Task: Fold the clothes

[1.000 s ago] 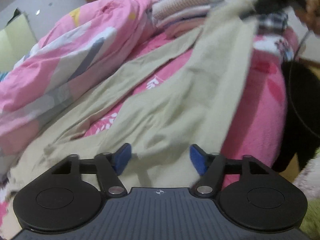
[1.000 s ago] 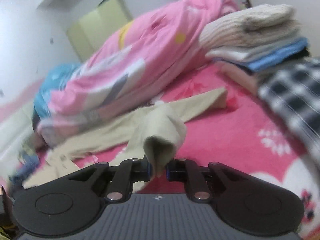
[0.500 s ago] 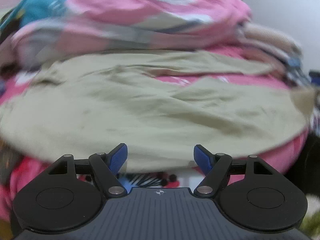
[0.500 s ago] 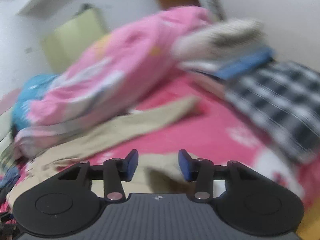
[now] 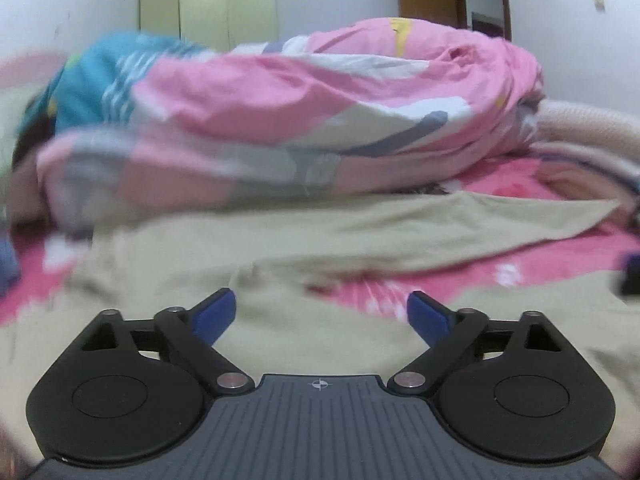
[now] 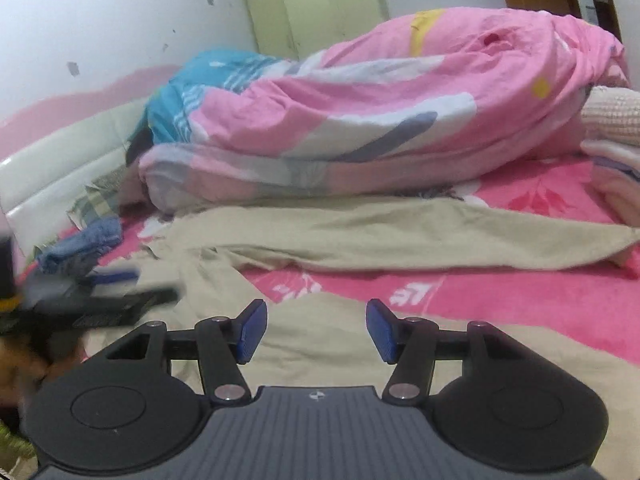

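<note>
Two claws: left claw stands wide apart and right claw partly apart, both just opened, nothing between the pads.
Garment: beige trousers lie spread on the pink bed, beneath both claws, in front of the heaped quilt.
Handling: looks light, limp, prone to wrinkling and sagging.
Hold: pinch hem or waistband edge, one claw at each corner.
</note>
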The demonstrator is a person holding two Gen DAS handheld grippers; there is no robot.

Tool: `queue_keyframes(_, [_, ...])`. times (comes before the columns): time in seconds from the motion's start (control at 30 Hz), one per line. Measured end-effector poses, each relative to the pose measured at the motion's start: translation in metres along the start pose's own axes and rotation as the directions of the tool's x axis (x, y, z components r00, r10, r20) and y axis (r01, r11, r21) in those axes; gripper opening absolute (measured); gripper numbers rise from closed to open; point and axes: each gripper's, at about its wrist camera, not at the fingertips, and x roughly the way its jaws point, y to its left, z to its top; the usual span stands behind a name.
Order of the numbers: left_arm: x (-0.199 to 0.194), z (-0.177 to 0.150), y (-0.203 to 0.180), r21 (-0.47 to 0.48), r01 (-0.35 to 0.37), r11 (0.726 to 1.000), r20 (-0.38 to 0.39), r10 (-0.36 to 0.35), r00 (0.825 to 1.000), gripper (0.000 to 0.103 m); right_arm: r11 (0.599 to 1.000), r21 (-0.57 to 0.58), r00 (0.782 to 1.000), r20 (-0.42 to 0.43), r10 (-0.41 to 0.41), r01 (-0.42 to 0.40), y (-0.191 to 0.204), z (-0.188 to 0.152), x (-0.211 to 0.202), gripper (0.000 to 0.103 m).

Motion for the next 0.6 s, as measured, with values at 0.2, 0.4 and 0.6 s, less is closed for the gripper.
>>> queue_keyframes(0.2, [0.093, -0.014, -0.014, 0.008, -0.047, 0.999, -0.174, 0.048, 0.984, 0.103, 0.995, 0.022, 0.994, -0.051, -0.093, 0.094, -0.005, -0.023, -0.007, 0.058])
queue_keyframes(0.4, [0.094, -0.027, -0.003, -0.041, -0.021, 0.999, -0.202, 0.013, 0.979, 0.103, 0.99, 0.052, 0.989, -0.08, -0.128, 0.133, -0.016, -0.031, -0.003, 0.059])
queue_keyframes(0.6, [0.091, -0.027, -0.006, -0.023, -0.028, 0.999, -0.21, 0.022, 0.978, 0.103, 0.99, 0.093, 0.988, -0.123, -0.091, 0.103, -0.022, -0.034, 0.021, 0.06])
